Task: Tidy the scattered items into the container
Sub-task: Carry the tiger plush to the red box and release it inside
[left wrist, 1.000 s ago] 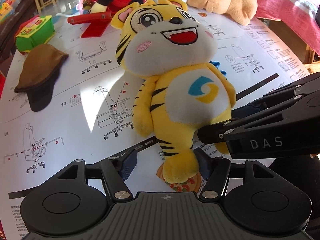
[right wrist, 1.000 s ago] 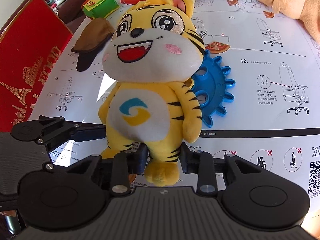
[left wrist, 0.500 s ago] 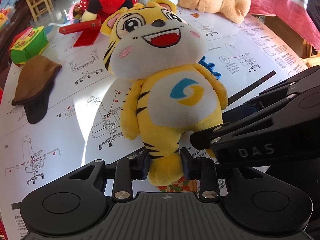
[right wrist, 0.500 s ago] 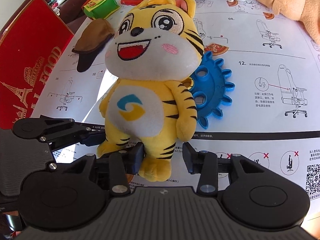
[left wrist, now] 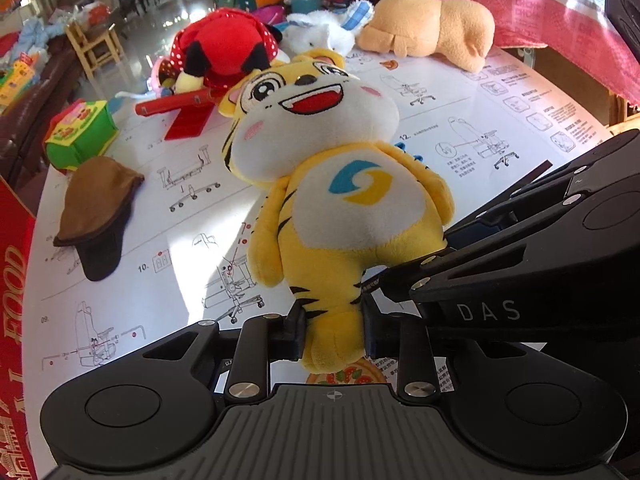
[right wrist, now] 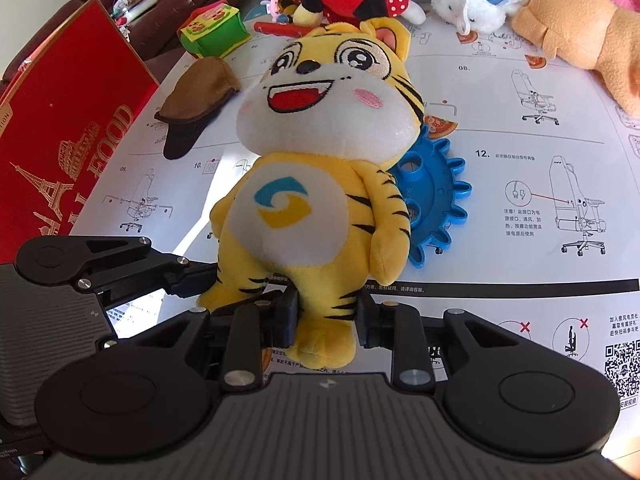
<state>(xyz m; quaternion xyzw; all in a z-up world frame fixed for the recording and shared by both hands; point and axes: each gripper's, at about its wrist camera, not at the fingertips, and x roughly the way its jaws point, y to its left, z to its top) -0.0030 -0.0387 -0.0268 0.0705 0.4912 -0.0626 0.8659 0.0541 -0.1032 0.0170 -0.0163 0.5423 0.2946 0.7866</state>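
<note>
Once the jaws of both had closed in over the last second, the left hand-held gripper (left wrist: 331, 330) and the right hand-held gripper (right wrist: 325, 318) each pinched one leg of the tiger toy (left wrist: 340, 184), which had risen ahead of them off the bench (left wrist: 192, 184), ready for carrying to the red box (right wrist: 60, 140). Both pointed steeply downward.

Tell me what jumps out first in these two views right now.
The yellow tiger plush fills the middle of both views, each leg pinched by a hand-held gripper: left, right, whose jaws have just been closing on it. Behind it a blue gear lies on the instruction sheet. A red box stands at the left edge.
</note>
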